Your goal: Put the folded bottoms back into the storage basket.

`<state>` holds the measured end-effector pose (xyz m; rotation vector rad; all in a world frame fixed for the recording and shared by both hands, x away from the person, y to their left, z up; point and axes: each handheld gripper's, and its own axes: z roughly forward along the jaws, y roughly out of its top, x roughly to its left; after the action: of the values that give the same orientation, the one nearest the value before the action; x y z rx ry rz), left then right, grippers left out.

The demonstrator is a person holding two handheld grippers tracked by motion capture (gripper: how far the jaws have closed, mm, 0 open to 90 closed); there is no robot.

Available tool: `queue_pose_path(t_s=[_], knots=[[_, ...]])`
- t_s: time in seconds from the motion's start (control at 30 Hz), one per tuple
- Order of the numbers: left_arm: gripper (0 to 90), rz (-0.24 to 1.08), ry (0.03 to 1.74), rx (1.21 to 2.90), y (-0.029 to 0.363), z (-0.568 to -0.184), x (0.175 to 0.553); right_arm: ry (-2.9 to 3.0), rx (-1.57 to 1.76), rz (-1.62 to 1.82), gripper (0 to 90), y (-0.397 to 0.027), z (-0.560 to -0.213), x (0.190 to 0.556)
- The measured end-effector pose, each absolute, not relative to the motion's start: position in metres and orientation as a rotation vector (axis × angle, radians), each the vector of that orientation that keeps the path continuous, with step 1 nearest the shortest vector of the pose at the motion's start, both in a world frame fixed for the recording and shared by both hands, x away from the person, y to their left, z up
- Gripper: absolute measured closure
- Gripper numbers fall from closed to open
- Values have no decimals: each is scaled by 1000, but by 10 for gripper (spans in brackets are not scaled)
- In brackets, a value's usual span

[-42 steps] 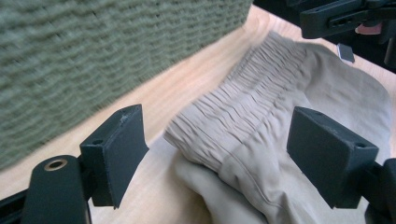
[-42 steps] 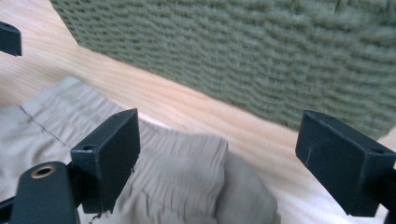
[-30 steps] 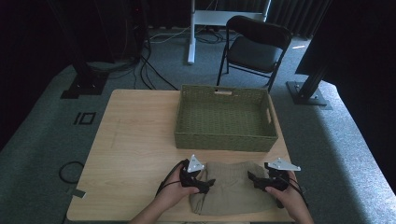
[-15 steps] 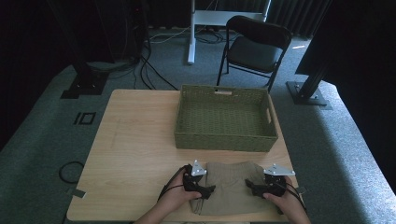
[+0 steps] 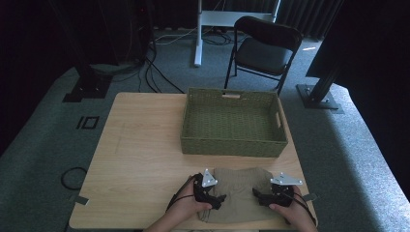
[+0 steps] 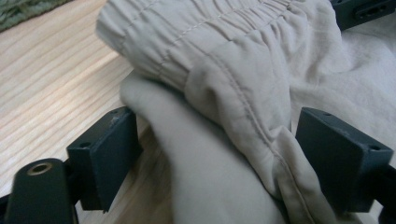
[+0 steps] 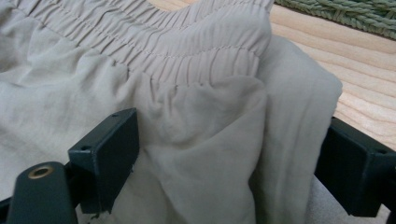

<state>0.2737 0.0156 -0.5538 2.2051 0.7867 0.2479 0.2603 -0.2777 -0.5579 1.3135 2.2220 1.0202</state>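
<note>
Presently, a beige garment (image 5: 237, 193) with a gathered elastic waistband lies bunched on the near edge of the wooden table (image 5: 140, 159), just in front of a green woven basket (image 5: 234, 145), apart from it by a strip of bare wood.

Left gripper (image 5: 218, 199): at the garment's left end, hand wrapped round its body. Seen in the left gripper view, a thick fold of the cloth (image 6: 224, 140) sits between the two black jaws. The jaws have just been opening; they stand wide, with a gap between the left pad and the cloth, while the cloth lies against the right one. Not pressing.

Right gripper (image 5: 256, 195): at the garment's right end, pointing inward toward the left one. In the right gripper view a bunched fold below the waistband (image 7: 210, 149) fills the space between the jaws and touches both pads. Jaws are wide; whether they clamp the cloth or merely flank it, I cannot tell.

Waistband runs across the top of both gripper views, seam and gathers plain.

A black folding chair (image 5: 263, 48) stands on the grey carpet beyond the table.
</note>
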Motion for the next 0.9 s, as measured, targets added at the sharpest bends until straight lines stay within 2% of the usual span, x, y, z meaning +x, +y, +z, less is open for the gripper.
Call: queue_pose_path(t_s=[0.17,0.2,0.3,0.33,0.43,0.53,0.6,0.63,0.77,0.9], knots=[[150,256,784,2211,12,-554,273,2212,1319,1011,149,-276,-558,260],[151,249,778,2210,11,-554,273,2216,1316,1014,178,-276,-557,259],[176,226,742,2213,11,-554,275,2250,1293,1026,348,-273,-554,257],[218,232,730,2210,12,-553,276,2253,1293,1023,382,-272,-553,256],[438,235,739,2190,14,-553,277,2262,1291,1034,458,-270,-552,256],[539,202,757,2166,14,-553,279,2296,1305,1028,597,-267,-549,256],[621,133,784,2143,17,-553,282,2317,1312,998,704,-265,-545,257],[654,100,803,2130,18,-553,284,2319,1330,991,721,-264,-544,258],[719,80,778,2171,20,-547,287,2343,1362,1006,762,-266,-541,263],[743,88,766,2167,22,-538,289,2350,1374,1015,779,-265,-536,265]])
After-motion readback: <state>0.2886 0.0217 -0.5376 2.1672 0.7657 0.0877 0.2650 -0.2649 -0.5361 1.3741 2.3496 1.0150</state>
